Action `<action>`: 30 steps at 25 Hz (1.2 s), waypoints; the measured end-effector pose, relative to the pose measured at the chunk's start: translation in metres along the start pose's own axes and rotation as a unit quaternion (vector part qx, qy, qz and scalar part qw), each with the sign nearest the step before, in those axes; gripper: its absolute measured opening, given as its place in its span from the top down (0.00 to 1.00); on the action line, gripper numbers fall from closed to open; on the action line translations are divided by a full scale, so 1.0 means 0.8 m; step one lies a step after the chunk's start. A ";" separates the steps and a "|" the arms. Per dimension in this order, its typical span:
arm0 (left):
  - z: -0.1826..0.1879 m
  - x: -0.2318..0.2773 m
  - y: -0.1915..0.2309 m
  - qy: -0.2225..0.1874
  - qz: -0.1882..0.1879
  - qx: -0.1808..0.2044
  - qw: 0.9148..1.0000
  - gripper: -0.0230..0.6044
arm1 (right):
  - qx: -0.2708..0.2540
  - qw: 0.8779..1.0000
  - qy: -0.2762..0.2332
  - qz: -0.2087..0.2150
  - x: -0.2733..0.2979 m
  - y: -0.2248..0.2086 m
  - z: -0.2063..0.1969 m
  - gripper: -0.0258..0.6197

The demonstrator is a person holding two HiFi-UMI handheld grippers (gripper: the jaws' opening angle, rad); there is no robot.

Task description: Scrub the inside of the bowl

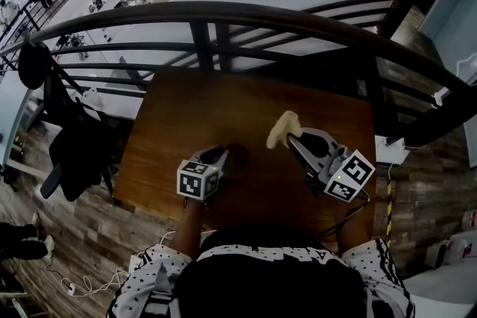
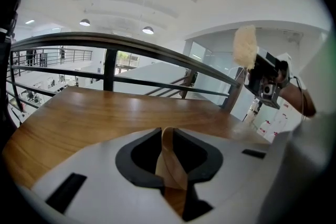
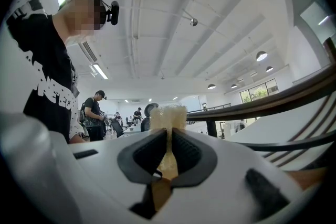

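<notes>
We find the left claw [image 1: 222, 155] slightly parted, with the thin rim of the brown bowl [image 1: 237, 159] standing between its pads. The bowl sits on the table [image 1: 209, 108], towards the near edge. The right claw [image 3: 168, 150] is clamped on the pale sponge [image 3: 168, 114]. It is held above the table, right of the bowl and apart from it.

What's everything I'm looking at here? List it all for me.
table: one, brown wood, beside the railing.
railing: one, dark, beyond the table.
bowl: one, brown, near side of the table, its wall between the left claw's jaws.
sponge: one, pale yellow, pinched in the right claw.
clothing: black, hanging on the railing.
left claw: one, white.
right claw: one, white.
</notes>
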State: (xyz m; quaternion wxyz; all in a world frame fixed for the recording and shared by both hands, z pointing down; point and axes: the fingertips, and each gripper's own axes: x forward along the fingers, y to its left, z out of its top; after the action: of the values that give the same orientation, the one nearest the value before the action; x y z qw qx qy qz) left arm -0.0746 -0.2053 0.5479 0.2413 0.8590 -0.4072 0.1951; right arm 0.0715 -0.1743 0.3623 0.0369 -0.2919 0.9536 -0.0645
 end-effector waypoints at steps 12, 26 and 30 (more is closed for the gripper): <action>0.010 -0.013 0.016 -0.017 0.033 -0.016 0.999 0.79 | 0.014 1.000 0.000 -0.016 0.001 -0.006 -0.002 0.90; 0.016 -0.020 0.017 -0.034 0.044 -0.024 0.998 0.79 | 0.024 0.999 0.002 -0.030 -0.003 -0.013 -0.008 0.90; 0.025 -0.031 0.016 -0.050 0.048 -0.024 0.997 0.84 | 0.026 0.999 0.001 -0.032 -0.002 -0.009 -0.008 0.90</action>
State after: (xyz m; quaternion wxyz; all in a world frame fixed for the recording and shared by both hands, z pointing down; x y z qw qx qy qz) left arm -0.0966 -0.2092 0.5222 0.2312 0.8413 -0.4641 0.1531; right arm 0.0763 -0.1789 0.3694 0.0412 -0.3215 0.9417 -0.0905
